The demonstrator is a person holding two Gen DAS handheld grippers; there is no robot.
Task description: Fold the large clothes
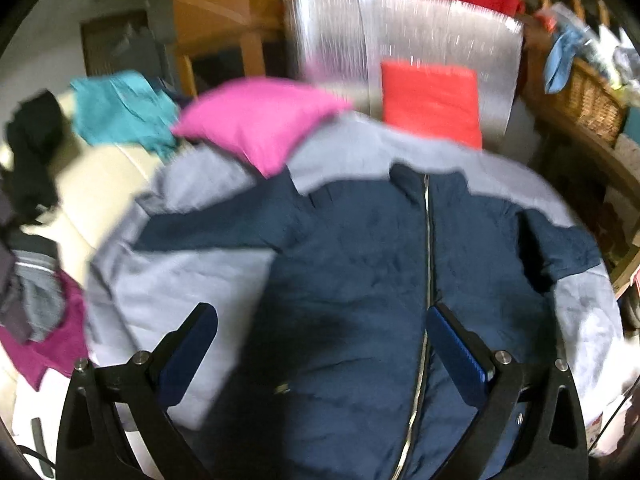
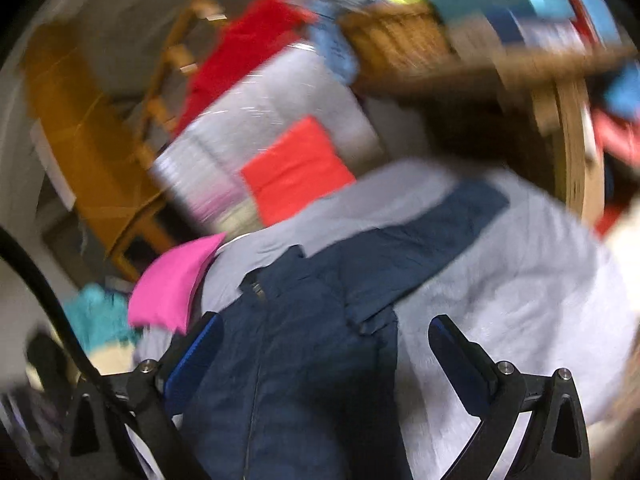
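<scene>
A navy zip-up jacket (image 1: 360,264) lies spread flat, front up, on a pale grey sheet (image 1: 160,280), with both sleeves out to the sides and its silver zipper (image 1: 428,248) running down the middle. My left gripper (image 1: 322,314) hangs open above the jacket's lower body, holding nothing. In the right wrist view the same jacket (image 2: 304,340) lies below, one sleeve (image 2: 432,232) stretched toward the upper right. My right gripper (image 2: 326,326) is open over the jacket's chest and shoulder, empty. Both views are motion-blurred.
A pink pillow (image 1: 256,120) and a red-orange cushion (image 1: 432,100) lie beyond the collar, in front of a silver mat (image 1: 400,32). Teal and dark clothes (image 1: 120,108) are piled at left. A wicker basket (image 1: 588,104) and wooden frame stand at right.
</scene>
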